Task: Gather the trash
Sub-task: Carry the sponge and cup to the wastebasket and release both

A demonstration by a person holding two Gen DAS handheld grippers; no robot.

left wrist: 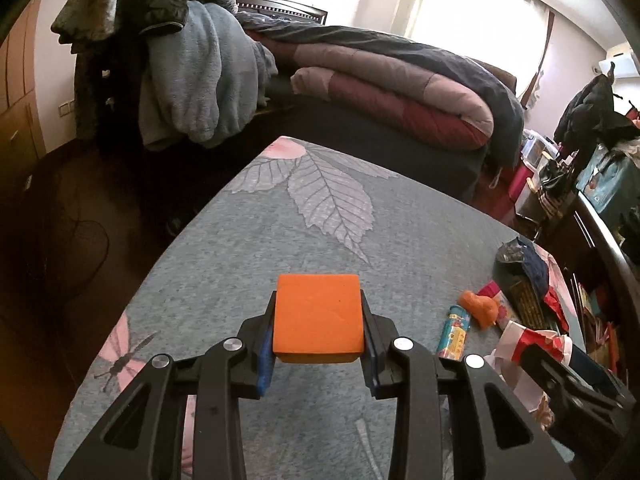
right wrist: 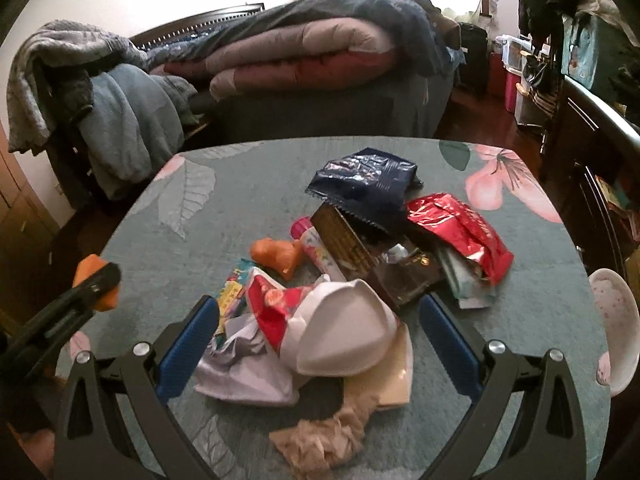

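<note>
My left gripper (left wrist: 319, 322) is shut on an orange foam block (left wrist: 319, 316) and holds it above the grey-green leaf-print table (left wrist: 248, 248); the block also shows at the left of the right wrist view (right wrist: 94, 280). My right gripper (right wrist: 320, 322) is open, its blue pads (right wrist: 188, 344) either side of a white crushed cup (right wrist: 344, 332) in a trash pile: a dark blue wrapper (right wrist: 364, 184), a red foil bag (right wrist: 460, 232), a brown box (right wrist: 348, 240), an orange toy (right wrist: 280, 254), a tube (left wrist: 454, 332), crumpled tan paper (right wrist: 320, 436).
A white bowl (right wrist: 614, 320) sits at the table's right edge. Beyond the table stands a bed with folded quilts (left wrist: 400, 84) and a rack draped with blue clothes (left wrist: 200, 72). Dark furniture with bags (left wrist: 600, 184) stands to the right.
</note>
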